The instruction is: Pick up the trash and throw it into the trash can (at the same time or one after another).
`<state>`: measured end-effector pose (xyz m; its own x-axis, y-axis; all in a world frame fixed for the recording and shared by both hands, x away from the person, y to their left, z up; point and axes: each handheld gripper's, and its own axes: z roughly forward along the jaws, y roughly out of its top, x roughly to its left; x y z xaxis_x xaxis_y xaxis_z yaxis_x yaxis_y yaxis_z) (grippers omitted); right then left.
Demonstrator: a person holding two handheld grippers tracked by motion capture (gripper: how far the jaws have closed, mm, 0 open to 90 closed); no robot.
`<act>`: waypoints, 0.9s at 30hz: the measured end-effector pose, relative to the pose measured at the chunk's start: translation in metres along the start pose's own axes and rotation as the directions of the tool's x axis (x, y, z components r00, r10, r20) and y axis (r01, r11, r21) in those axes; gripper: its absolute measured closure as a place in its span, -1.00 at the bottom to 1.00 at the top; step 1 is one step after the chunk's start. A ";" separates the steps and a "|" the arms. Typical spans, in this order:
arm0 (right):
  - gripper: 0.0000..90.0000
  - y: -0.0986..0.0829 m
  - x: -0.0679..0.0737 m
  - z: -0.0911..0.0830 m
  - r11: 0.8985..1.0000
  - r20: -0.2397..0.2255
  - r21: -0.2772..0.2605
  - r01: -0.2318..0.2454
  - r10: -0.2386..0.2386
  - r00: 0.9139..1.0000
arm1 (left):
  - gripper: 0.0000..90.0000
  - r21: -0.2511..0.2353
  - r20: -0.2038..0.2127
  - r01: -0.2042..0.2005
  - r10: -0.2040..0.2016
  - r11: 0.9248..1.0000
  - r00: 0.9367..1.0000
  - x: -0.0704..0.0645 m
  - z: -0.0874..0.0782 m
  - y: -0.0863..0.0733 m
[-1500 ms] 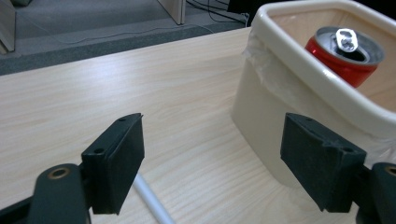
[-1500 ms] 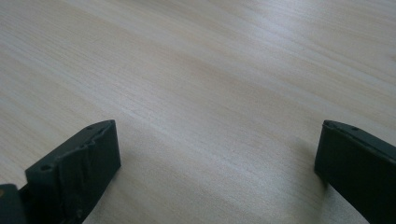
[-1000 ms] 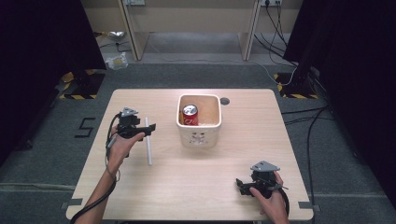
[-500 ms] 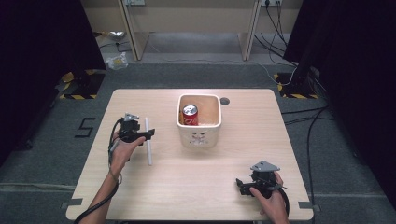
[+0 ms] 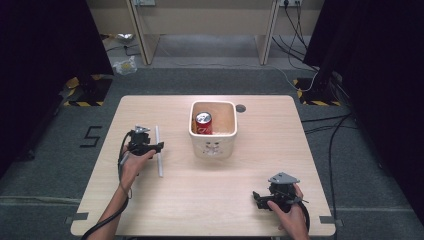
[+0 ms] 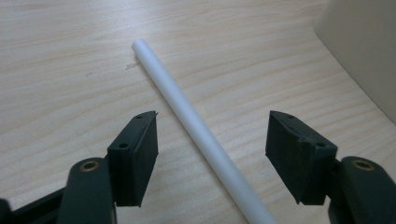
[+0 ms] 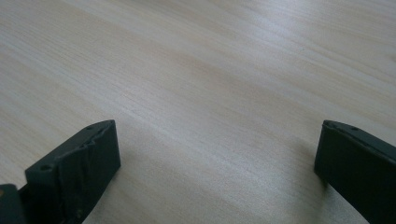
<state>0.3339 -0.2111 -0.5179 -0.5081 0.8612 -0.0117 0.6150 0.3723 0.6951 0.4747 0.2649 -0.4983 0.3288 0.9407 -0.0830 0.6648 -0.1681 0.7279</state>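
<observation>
A white tube [image 5: 158,150] lies flat on the wooden table [image 5: 210,200], left of a cream tub [image 5: 214,143] that holds a red soda can [image 5: 203,123]. My left gripper [image 5: 159,146] hovers over the tube's middle, open. In the left gripper view the tube [image 6: 196,126] runs slantwise between the two jaws of that gripper [image 6: 212,144] without touching either, and the tub's wall [image 6: 364,51] shows at the right. My right gripper [image 5: 257,196] rests low near the table's front right, open. Bare wood fills the gap of the right gripper [image 7: 217,154].
A dark round hole [image 5: 240,108] sits in the tabletop behind the tub. Grey carpet surrounds the table, with cables [image 5: 330,130] on the right and a desk frame [image 5: 205,20] beyond.
My left gripper has moved back toward the person and to the left along the tube, staying open. The tube, tub and right gripper have not moved.
</observation>
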 end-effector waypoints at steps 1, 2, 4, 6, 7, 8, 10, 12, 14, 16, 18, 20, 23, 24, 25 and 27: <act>-0.99 0.000 0.000 0.000 1.000 0.000 0.000 0.000 0.000 1.000 | -0.18 0.003 -0.002 -0.002 0.002 1.000 1.000 -0.001 0.000 -0.001; -0.99 0.000 0.000 0.000 1.000 0.000 0.000 0.000 0.000 1.000 | -0.16 0.008 -0.002 -0.008 0.008 1.000 1.000 -0.002 0.001 -0.002; -0.99 0.000 0.000 0.000 1.000 0.000 0.000 -0.001 0.001 1.000 | -0.11 0.017 0.001 -0.016 0.016 1.000 1.000 -0.005 0.001 -0.005; -0.99 0.000 0.000 0.000 1.000 0.000 0.000 0.000 0.000 1.000 | -0.09 0.032 -0.006 -0.032 0.032 0.999 0.999 -0.006 0.001 -0.008; -0.99 0.000 0.000 0.000 1.000 0.000 0.000 0.000 0.000 1.000 | -0.06 0.036 -0.009 -0.038 0.038 0.999 0.999 -0.007 0.001 -0.009; -0.99 0.000 0.000 0.000 1.000 0.000 0.000 0.000 0.000 1.000 | -0.04 0.039 -0.011 -0.037 0.037 0.999 0.999 -0.008 0.002 -0.010; -0.99 0.000 0.000 0.000 1.000 0.001 0.000 0.000 0.000 1.000 | 0.00 0.046 -0.010 -0.039 0.039 0.998 0.999 -0.009 0.004 -0.012; -0.99 0.000 0.000 0.000 1.000 0.000 0.000 0.000 0.000 1.000 | 0.03 0.046 -0.021 -0.049 0.050 0.998 0.999 -0.010 0.005 -0.014; -0.99 0.000 0.000 0.000 1.000 0.000 0.000 0.000 0.000 1.000 | 0.09 0.049 -0.024 -0.062 0.064 0.997 0.998 -0.012 0.005 -0.014; -0.99 0.000 0.000 0.000 1.000 0.001 -0.001 0.000 0.000 1.000 | 0.16 0.046 -0.024 -0.074 0.075 0.996 0.997 -0.014 0.004 -0.014; -0.99 0.000 0.000 0.000 1.000 0.001 0.000 0.000 0.000 1.000 | 0.25 0.044 -0.025 -0.087 0.088 0.995 0.996 -0.017 0.003 -0.016; -0.99 0.000 0.000 0.000 1.000 0.001 0.000 0.000 0.000 1.000 | 0.35 0.051 -0.018 -0.104 0.105 0.993 0.994 -0.018 0.001 -0.016; -0.99 0.000 0.000 0.000 1.000 0.001 0.000 0.000 0.000 1.000 | 0.53 0.053 0.004 -0.112 0.112 0.992 0.994 -0.019 0.000 -0.017; -0.99 0.000 0.000 0.000 1.000 0.001 0.000 0.000 0.000 1.000 | 0.58 0.053 0.007 -0.114 0.114 0.992 0.993 -0.019 0.000 -0.017; -0.99 0.000 0.000 0.000 1.000 0.001 -0.001 0.000 0.000 1.000 | 0.63 0.053 0.011 -0.119 0.119 0.991 0.993 -0.019 0.000 -0.017; -0.99 0.000 0.000 0.000 1.000 0.001 -0.001 0.000 0.000 1.000 | 0.73 0.056 0.017 -0.126 0.125 0.990 0.992 -0.019 0.000 -0.016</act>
<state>0.3338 -0.2110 -0.5180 -0.5072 0.8617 -0.0124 0.6147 0.3719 0.6956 0.4575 0.2500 -0.5087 0.4207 0.9072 -0.0027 0.6549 -0.3016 0.6929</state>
